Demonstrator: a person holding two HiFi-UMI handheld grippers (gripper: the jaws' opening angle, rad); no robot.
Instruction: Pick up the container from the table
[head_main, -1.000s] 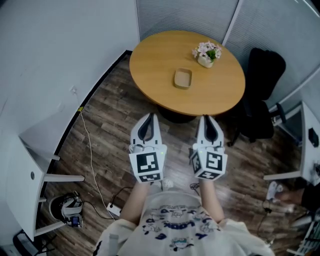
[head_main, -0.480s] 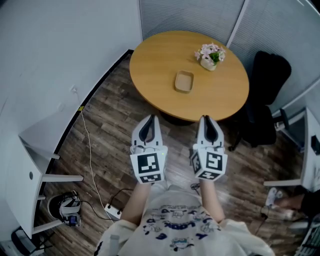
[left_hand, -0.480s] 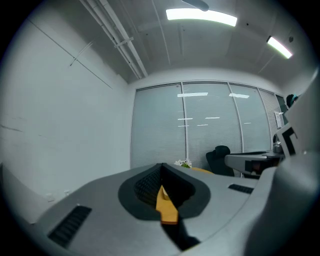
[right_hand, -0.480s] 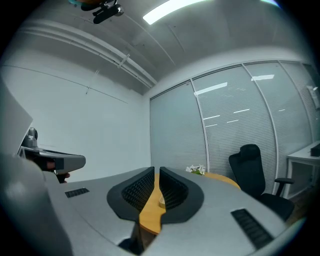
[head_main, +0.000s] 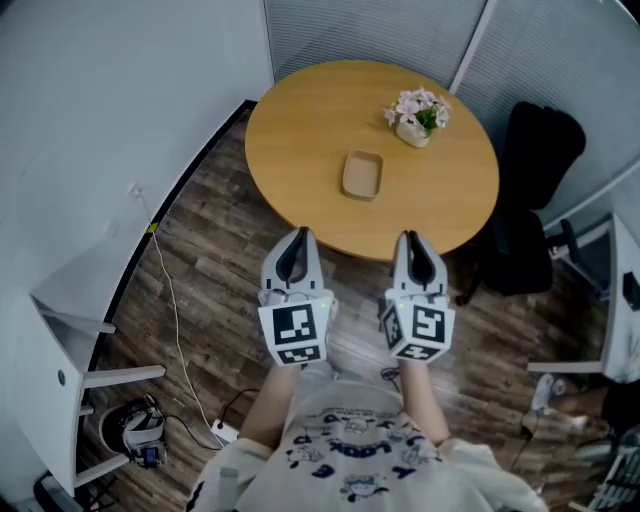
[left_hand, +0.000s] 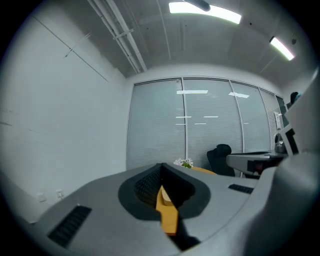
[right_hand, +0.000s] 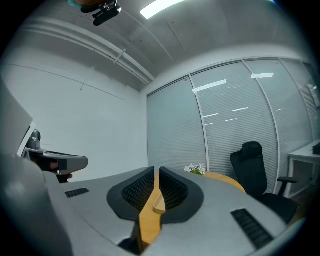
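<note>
A small tan container (head_main: 362, 175) lies on the round wooden table (head_main: 300, 130), a little on my side of its centre. Both grippers hover side by side over the floor, just short of the table's near edge, and point at it. My left gripper (head_main: 296, 235) is shut and holds nothing. My right gripper (head_main: 412, 237) also looks shut and empty. In the left gripper view the container (left_hand: 164, 196) shows in the slit between the jaws of the left gripper (left_hand: 161, 165). In the right gripper view the container (right_hand: 158, 204) sits beyond the right gripper (right_hand: 156, 170).
A pot of pink flowers (head_main: 417, 112) stands on the table behind the container, to its right. A black office chair (head_main: 530, 200) is at the table's right side. White furniture (head_main: 70, 330) lines the left wall, with a cable (head_main: 170, 290) on the wood floor.
Both grippers have moved forward together, so the table's near edge now lies close to their tips. Their jaws have stayed as they were.
</note>
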